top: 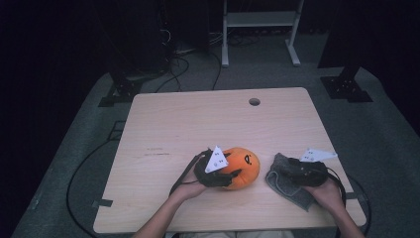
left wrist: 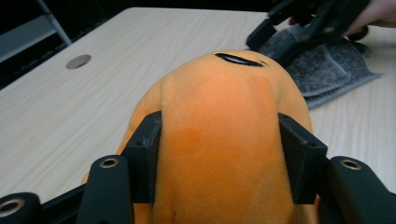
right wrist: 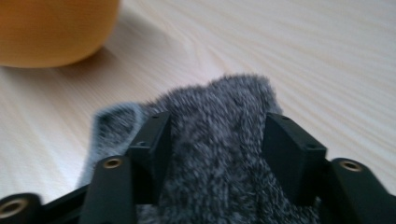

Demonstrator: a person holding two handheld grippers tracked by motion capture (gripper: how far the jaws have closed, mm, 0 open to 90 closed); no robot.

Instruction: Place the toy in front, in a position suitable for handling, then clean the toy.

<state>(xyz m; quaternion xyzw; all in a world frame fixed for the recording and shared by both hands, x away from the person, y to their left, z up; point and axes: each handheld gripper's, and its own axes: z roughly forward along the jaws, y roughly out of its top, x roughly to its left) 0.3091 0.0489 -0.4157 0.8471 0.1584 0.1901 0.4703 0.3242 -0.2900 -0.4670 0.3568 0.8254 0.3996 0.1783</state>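
Wooden table [top: 163, 124], pale grain, round cable hole [top: 254, 101] near its far edge. Dark room beyond; a white metal frame stand [top: 260, 29] and loose cables on the grey floor behind the table.

Orange plush toy [top: 241, 167] lies near the front middle of the table, black stitched face marks on its upper side. Left gripper [top: 223, 178] is clenched on it: in the left gripper view both black jaws press into the plush toy's [left wrist: 219, 135] sides and the fabric bulges between them. The grey three-cornered plate on this gripper covers part of the toy from above.

Grey fuzzy cloth [top: 285, 186] lies to the right of the toy, close but apart from it, near the front right of the table. Right gripper [top: 280, 167] sits over it. In the right gripper view a raised fold of the cloth [right wrist: 224, 140] stands between the jaws and both pads press against the pile, so it is grasping the cloth; the edge of the orange toy [right wrist: 56, 28] shows at the top left, blurred.

Both of the person's forearms come in from the near edge. Nothing lies between the toy and the cloth.
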